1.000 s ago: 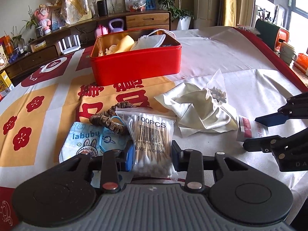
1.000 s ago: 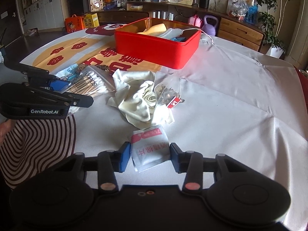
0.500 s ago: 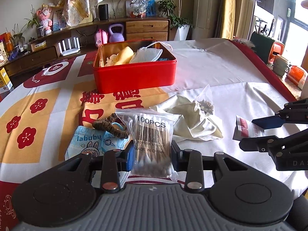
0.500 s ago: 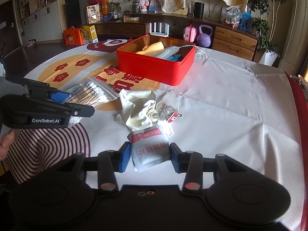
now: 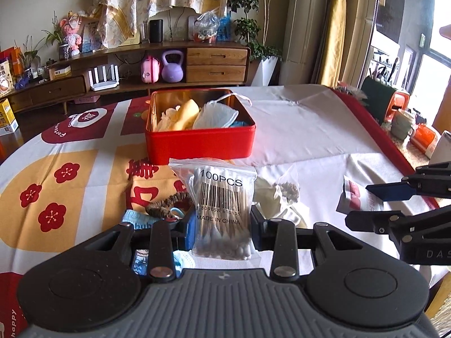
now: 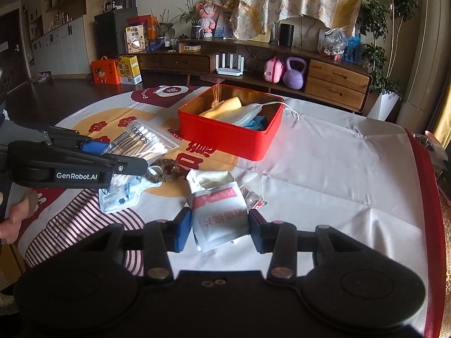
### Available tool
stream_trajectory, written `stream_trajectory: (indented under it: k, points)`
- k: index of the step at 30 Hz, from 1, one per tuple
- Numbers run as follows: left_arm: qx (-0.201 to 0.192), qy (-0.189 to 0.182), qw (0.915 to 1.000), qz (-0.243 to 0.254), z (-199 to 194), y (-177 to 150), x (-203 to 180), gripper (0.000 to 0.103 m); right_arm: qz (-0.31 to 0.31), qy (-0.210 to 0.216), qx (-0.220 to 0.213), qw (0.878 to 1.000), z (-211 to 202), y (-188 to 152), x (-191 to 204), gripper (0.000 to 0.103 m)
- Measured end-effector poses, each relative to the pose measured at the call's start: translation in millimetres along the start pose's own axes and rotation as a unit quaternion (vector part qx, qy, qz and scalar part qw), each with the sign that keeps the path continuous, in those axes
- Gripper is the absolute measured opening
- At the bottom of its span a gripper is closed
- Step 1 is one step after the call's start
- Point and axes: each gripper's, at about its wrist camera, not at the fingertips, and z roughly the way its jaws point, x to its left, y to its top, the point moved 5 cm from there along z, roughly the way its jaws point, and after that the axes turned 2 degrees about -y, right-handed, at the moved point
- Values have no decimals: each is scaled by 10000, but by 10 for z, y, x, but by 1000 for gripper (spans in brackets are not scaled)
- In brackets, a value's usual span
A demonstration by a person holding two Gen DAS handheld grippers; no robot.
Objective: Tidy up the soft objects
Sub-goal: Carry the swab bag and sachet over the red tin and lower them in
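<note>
In the left wrist view, the bag of cotton swabs (image 5: 222,211) is clamped between the fingers of the left gripper (image 5: 222,225) and is now raised higher off the tablecloth (image 5: 310,129) than a second ago, its top overlapping the near wall of the red tin (image 5: 200,143). The scrunchie (image 5: 169,204) and the cream cloth (image 5: 274,200) are left lying below it.

In the right wrist view, the white wipe sachet (image 6: 221,215) is gripped by the right gripper (image 6: 220,229) and has likewise been lifted. Only here is the face mask (image 6: 124,197) seen whole, near the table's near edge. Open cloth is seen between the right gripper and the tin.
</note>
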Motion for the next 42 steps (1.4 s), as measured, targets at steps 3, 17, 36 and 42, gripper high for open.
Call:
stream_trajectory:
  k: [3, 17, 36, 42]
  points:
    - [-62, 10, 10000, -19, -56, 82, 13, 36, -28, -14, -74, 10000, -51, 88, 38, 43]
    - [-354, -57, 9994, -4, -170, 532, 59, 36, -336, -167, -329, 9988, -74, 546, 121, 43]
    - [-494, 41, 9988, 21, 189, 1149, 259, 36, -154, -281, -347, 9989, 350, 1114, -54, 43]
    - [-458, 123, 9988, 91, 426, 1246, 348, 36, -46, -306, -323, 9990, 581, 1278, -161, 43]
